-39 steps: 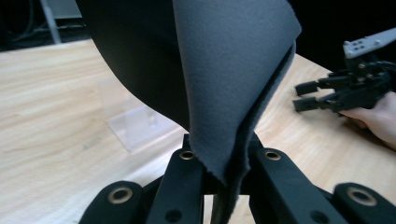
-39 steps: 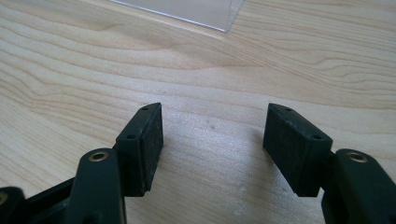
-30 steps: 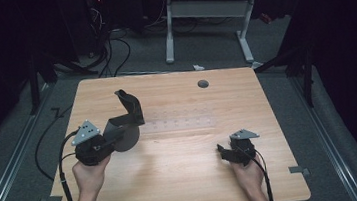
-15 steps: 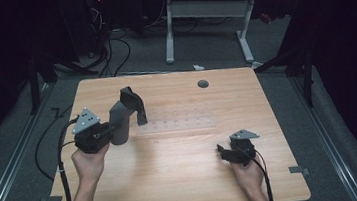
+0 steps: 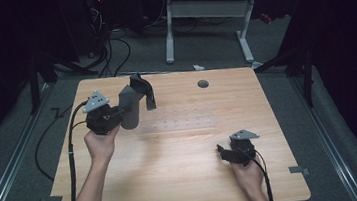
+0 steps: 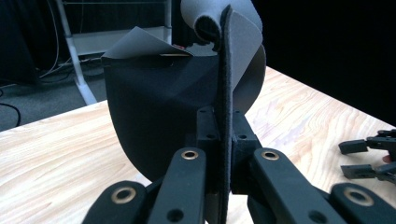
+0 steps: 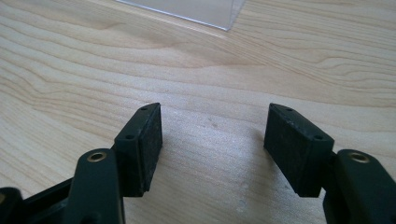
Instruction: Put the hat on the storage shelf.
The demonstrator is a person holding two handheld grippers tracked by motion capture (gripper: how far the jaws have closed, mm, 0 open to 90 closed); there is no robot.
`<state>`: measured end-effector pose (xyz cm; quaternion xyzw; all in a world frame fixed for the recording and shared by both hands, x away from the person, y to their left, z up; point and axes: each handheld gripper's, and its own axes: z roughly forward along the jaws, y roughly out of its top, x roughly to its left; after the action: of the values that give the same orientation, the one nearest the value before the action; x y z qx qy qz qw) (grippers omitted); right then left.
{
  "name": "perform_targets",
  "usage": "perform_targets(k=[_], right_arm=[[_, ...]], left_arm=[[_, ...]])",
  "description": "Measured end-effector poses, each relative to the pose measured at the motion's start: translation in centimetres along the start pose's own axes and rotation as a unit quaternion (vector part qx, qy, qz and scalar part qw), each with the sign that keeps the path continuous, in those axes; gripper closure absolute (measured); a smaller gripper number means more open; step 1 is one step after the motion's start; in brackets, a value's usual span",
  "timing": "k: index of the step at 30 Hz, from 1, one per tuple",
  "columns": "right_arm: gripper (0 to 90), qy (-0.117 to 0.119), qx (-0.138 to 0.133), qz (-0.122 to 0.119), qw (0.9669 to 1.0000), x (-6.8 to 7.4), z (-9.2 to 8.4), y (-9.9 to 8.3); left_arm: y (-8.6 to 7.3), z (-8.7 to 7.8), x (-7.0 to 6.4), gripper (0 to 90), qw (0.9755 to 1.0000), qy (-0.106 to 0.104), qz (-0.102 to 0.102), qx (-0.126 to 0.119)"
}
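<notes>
I have the left gripper point(image 5: 118, 118) clamped on the edge of a dark grey foam sheet point(image 5: 134, 102), and in the left gripper view the sheet point(image 6: 163, 112) runs straight up between the 2 jaws, pinched thin at the pads, with its top curling over in a loose roll just above and beyond the tips. Seen from the high view, the sheet stands in front of this gripper, toward the far left part of the table point(image 5: 185, 180), its lower curved end looking close to or on the wood; I cannot tell whether it touches.

The right gripper point(image 5: 228, 154) sits low over the near right side, well apart from the sheet. In its own view its jaws stand wide apart with nothing but bare wood between the pads point(image 7: 142, 144), and the corner of a clear plastic sheet point(image 7: 205, 11) lies ahead of them.

My judgement: the step is carrying or repositioning the floppy sheet with 1 claw. To do it well I would hold the pinch firm, since only a narrow strip is caught, move slowly so the curl does not swing and peel out, and keep the hanging end from dragging on the wood. The open right gripper could steady the free edge if it flops.
</notes>
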<state>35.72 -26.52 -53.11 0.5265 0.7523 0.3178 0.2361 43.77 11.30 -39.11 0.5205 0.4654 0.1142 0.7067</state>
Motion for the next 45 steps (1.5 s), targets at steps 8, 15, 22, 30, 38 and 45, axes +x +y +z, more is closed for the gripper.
perform_targets(k=[8,15,22,30,38,45], right_arm=[[37.3,0.0,0.001,0.001,1.0,0.0,0.0,0.0],[37.3,0.0,0.001,0.001,1.0,0.0,0.0,0.0],[37.2,0.0,0.001,0.001,1.0,0.0,0.0,0.0],[37.2,0.0,0.001,0.001,1.0,0.0,0.0,0.0],[37.2,0.0,0.001,0.001,1.0,0.0,0.0,0.0],[37.2,0.0,0.001,0.001,1.0,0.1,0.0,0.0]], left_arm=[[-0.1,2.0,0.7,86.6,0.9999,-0.005,-0.012,-0.003],[-0.2,3.0,0.9,86.5,0.9998,-0.014,-0.012,-0.008],[-0.3,3.5,1.2,86.5,0.9998,-0.018,-0.009,-0.009],[-1.0,3.7,1.4,86.4,0.9998,-0.016,0.01,0.001],[-1.8,3.8,1.9,86.4,0.9999,-0.009,0.009,0.004],[-2.3,3.6,2.4,86.2,0.9999,0.001,-0.01,0.005]])
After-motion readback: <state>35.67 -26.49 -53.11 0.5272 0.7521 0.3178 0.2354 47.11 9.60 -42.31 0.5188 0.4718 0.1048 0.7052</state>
